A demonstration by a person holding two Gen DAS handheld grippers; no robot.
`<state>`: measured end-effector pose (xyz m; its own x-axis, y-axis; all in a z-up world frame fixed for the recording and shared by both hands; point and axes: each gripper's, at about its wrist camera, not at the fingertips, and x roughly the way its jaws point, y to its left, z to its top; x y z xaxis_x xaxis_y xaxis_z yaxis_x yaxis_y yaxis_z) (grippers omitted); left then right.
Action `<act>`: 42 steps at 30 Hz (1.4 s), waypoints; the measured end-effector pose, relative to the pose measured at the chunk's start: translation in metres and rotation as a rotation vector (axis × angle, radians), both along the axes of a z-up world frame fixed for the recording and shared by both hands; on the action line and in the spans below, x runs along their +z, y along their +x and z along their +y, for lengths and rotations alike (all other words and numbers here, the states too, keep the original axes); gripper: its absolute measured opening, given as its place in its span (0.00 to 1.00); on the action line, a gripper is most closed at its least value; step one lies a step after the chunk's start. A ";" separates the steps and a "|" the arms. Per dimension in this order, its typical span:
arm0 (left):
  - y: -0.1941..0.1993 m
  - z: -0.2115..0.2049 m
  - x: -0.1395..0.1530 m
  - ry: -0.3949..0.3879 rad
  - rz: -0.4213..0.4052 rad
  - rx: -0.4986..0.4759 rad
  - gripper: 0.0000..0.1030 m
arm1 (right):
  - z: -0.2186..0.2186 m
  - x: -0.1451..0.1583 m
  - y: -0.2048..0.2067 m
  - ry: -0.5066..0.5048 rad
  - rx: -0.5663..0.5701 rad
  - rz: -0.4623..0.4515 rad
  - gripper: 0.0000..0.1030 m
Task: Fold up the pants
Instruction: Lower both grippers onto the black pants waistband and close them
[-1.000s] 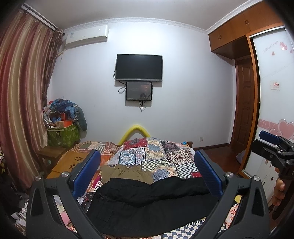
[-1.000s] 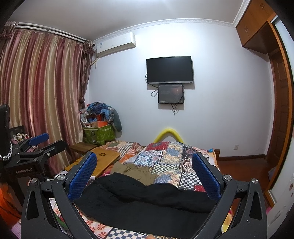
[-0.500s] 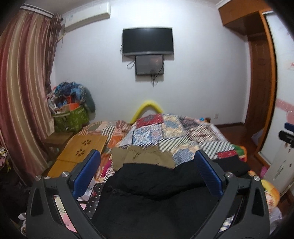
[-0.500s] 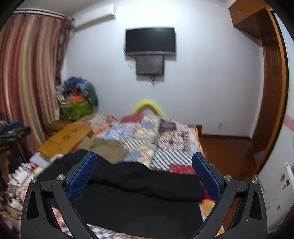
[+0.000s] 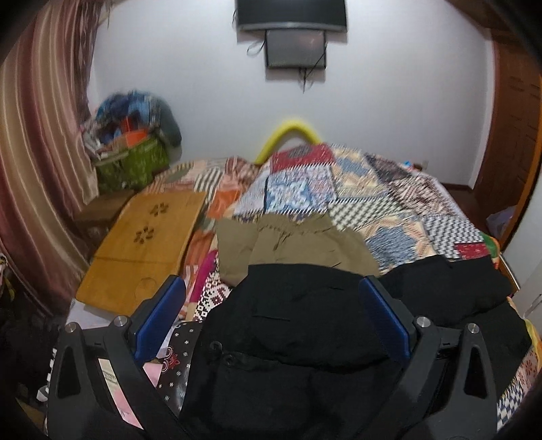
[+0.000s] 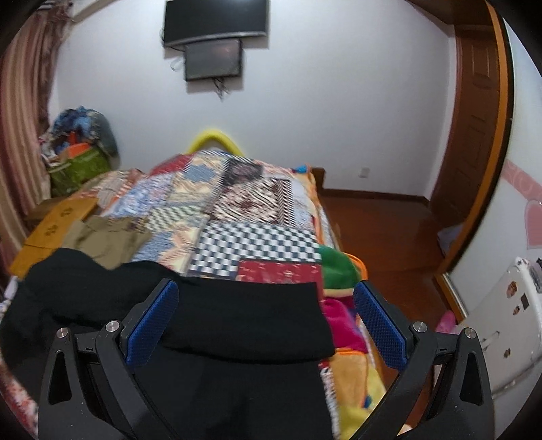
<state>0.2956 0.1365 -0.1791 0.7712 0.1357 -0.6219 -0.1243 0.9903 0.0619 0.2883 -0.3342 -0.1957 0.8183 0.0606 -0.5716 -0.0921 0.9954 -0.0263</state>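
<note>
Two hand-held grippers: left hand-held gripper [image 5: 271, 318] and right hand-held gripper [image 6: 267, 321], both spread wide, grasping nothing. One pair of black pants [image 5: 298, 338] spread directly beneath both. Beyond it, one pair of khaki shorts [image 5: 291, 247] on one patchwork-quilted bed [image 5: 338, 182].

I count two pairs of pants on the bed: one black pair [image 5: 298, 325] at lower centre and one khaki pair [image 5: 291, 247] just above it. One wooden lap table [image 5: 142, 250] sits at left. On the wall at upper centre hang two screens, one large [image 5: 291, 13], one smaller [image 5: 294, 50]. One green bag [image 5: 132, 166] stands at upper left.
</note>
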 end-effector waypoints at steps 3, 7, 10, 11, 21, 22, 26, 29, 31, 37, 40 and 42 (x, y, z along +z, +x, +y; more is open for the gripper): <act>0.033 0.016 -0.021 -0.018 0.082 0.031 1.00 | -0.012 -0.012 0.019 -0.014 -0.028 0.025 1.00; 0.067 0.032 -0.053 -0.045 0.182 0.065 1.00 | -0.030 -0.037 0.048 -0.038 -0.072 0.099 1.00; 0.089 0.042 -0.076 -0.066 0.255 0.081 0.93 | -0.041 -0.053 0.064 -0.049 -0.097 0.145 1.00; 0.099 0.046 -0.087 -0.085 0.295 0.085 0.91 | -0.046 -0.059 0.069 -0.049 -0.104 0.159 1.00; 0.156 0.067 -0.142 -0.220 0.424 0.112 0.84 | -0.060 -0.095 0.119 -0.089 -0.084 0.227 1.00; 0.160 0.068 -0.146 -0.226 0.434 0.114 0.84 | -0.060 -0.098 0.124 -0.078 -0.073 0.237 0.99; 0.171 0.077 -0.162 -0.275 0.462 0.134 0.84 | -0.057 -0.117 0.144 -0.059 -0.052 0.284 0.97; 0.172 0.083 -0.171 -0.316 0.463 0.140 0.84 | -0.054 -0.129 0.155 -0.063 -0.036 0.314 0.79; 0.172 0.082 -0.173 -0.312 0.460 0.132 0.81 | -0.054 -0.139 0.163 -0.027 -0.012 0.352 0.68; 0.171 0.073 -0.170 -0.285 0.436 0.083 0.59 | -0.050 -0.152 0.172 0.020 0.023 0.391 0.47; 0.170 0.066 -0.168 -0.247 0.419 0.070 0.48 | -0.052 -0.155 0.169 0.078 0.034 0.400 0.38; 0.168 0.061 -0.165 -0.190 0.402 0.072 0.41 | -0.052 -0.154 0.165 0.090 0.041 0.394 0.26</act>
<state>0.4637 0.1977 -0.3439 0.4559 0.0340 -0.8894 -0.1962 0.9785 -0.0632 0.4532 -0.3866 -0.3499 0.5337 0.1527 -0.8318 -0.1171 0.9874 0.1061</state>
